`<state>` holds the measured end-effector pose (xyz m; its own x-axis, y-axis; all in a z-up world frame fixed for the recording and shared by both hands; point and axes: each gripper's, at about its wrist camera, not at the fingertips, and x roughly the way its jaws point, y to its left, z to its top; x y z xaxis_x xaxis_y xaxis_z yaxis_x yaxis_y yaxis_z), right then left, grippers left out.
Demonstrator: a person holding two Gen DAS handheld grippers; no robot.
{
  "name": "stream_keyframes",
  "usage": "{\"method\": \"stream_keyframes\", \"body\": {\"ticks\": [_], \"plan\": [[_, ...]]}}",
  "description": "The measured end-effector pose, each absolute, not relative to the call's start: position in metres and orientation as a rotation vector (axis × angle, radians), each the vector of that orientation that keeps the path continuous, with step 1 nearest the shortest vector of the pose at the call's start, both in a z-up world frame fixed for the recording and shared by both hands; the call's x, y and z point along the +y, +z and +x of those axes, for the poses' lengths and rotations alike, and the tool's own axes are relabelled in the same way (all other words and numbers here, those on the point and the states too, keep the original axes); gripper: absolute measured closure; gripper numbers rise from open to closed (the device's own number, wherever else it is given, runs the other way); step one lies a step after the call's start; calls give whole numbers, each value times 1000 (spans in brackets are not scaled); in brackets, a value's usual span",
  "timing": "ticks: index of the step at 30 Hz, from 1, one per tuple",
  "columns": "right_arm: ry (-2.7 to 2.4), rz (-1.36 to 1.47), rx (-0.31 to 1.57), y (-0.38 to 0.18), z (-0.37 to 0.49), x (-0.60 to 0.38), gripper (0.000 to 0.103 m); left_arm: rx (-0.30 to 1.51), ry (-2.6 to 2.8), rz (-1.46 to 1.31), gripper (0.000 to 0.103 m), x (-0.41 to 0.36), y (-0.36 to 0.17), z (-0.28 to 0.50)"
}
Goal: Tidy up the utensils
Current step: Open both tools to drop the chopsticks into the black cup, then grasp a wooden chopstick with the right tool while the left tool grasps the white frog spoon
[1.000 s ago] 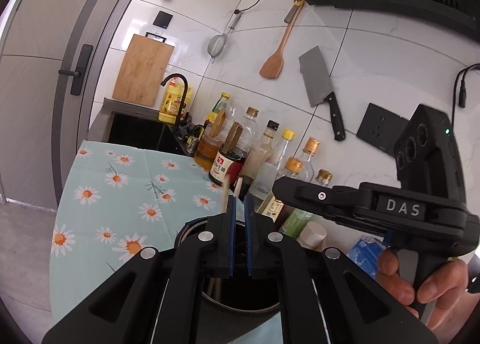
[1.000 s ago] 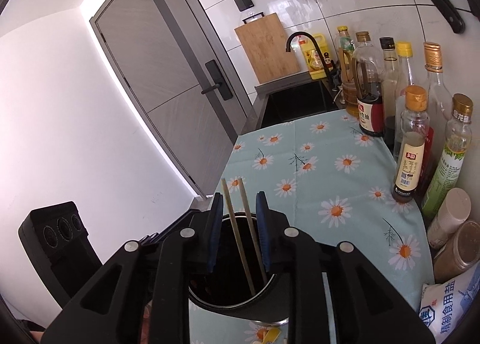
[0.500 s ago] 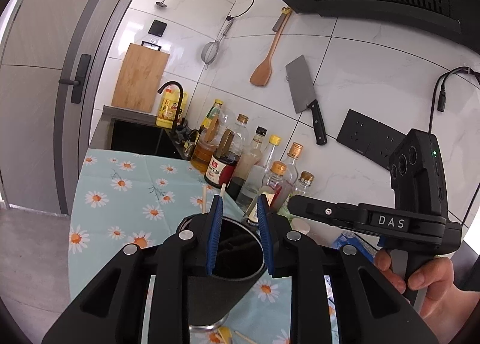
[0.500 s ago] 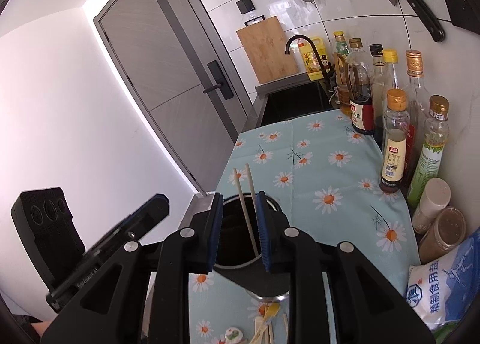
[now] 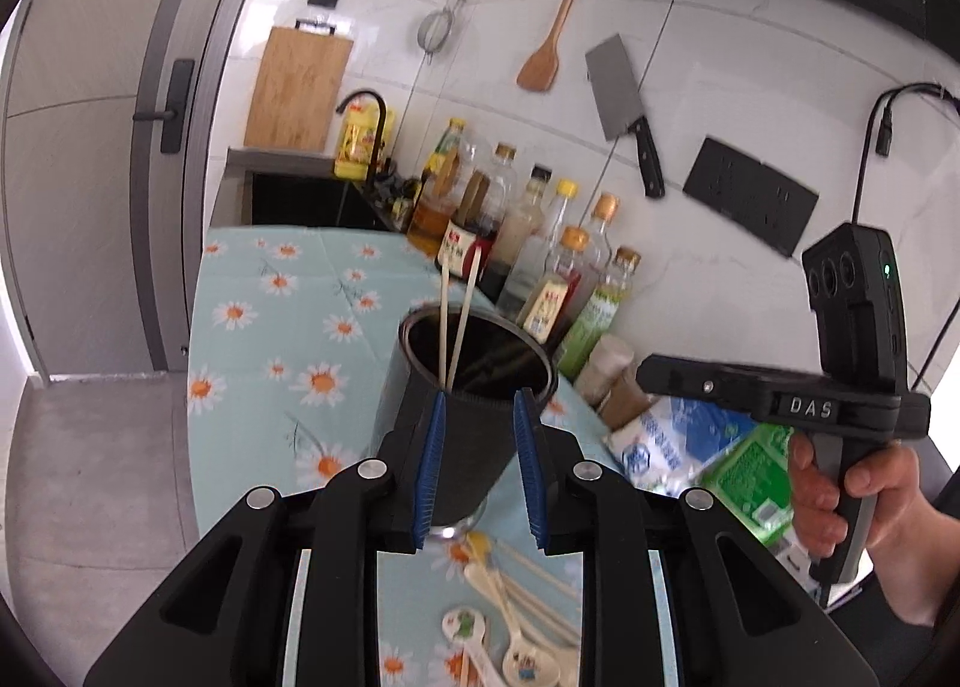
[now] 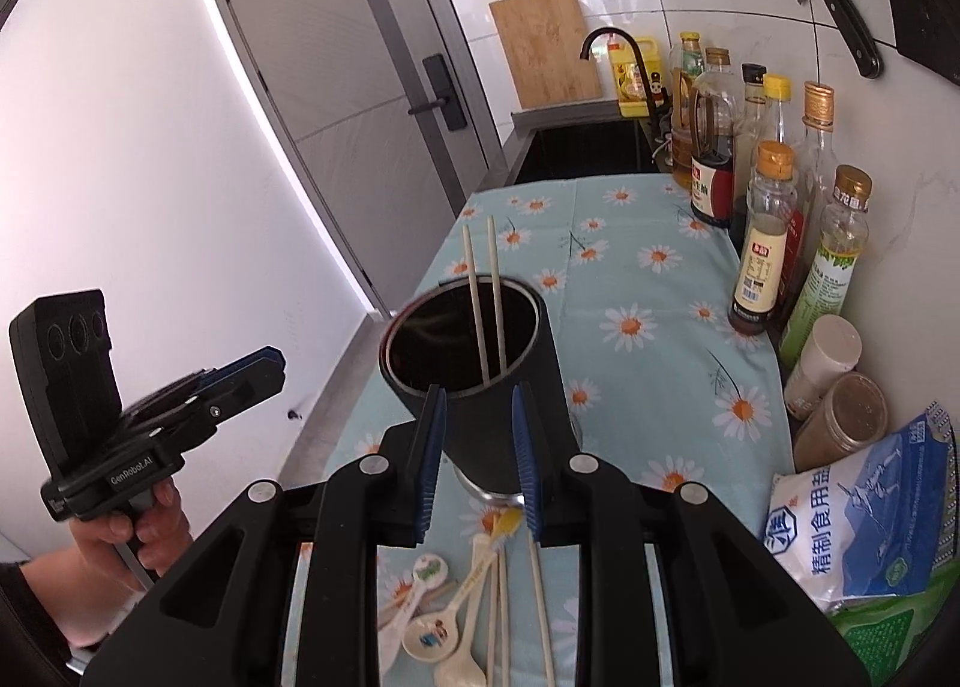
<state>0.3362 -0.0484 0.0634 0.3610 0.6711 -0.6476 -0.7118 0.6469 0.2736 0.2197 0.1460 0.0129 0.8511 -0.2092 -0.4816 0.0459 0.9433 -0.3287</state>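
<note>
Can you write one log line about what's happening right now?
stage: two pale chopsticks stand in tall black holder cup | left gripper: empty | right gripper: opening, empty | white picture spoons: on cloth

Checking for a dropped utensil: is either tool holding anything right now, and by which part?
Nothing is held. The left tool and right tool are both empty, the right one's jaws opening. The two chopsticks stand free in the black holder.

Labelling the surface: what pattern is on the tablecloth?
Pale mint tablecloth printed with white, orange-centred daisies; clearest in the right wrist view.
</note>
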Motion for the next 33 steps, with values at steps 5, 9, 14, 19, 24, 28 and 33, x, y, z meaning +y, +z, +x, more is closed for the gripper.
{"method": "stream_keyframes", "body": {"ticks": [5,9,14,19,24,28,33], "plan": [[887,-120,867,46,331,-51,72,625,-144,-299,80,142,-6,203],[889,-159,934,29,330,-50,72,678,-142,-299,80,140,-19,194],[888,-214,1031,4,327,-46,72,750,-158,-314,80,136,-38,186],[885,-262,1114,-18,325,-43,72,828,-190,-323,80,126,-58,180],[859,-336,1213,-41,327,-41,72,933,-262,-347,80,112,-82,176],[804,-397,1344,-69,332,-40,72,1022,-302,-340,80,100,-100,172],[785,-417,1451,-90,336,-40,72,1111,-317,-368,80,98,-116,167]]}}
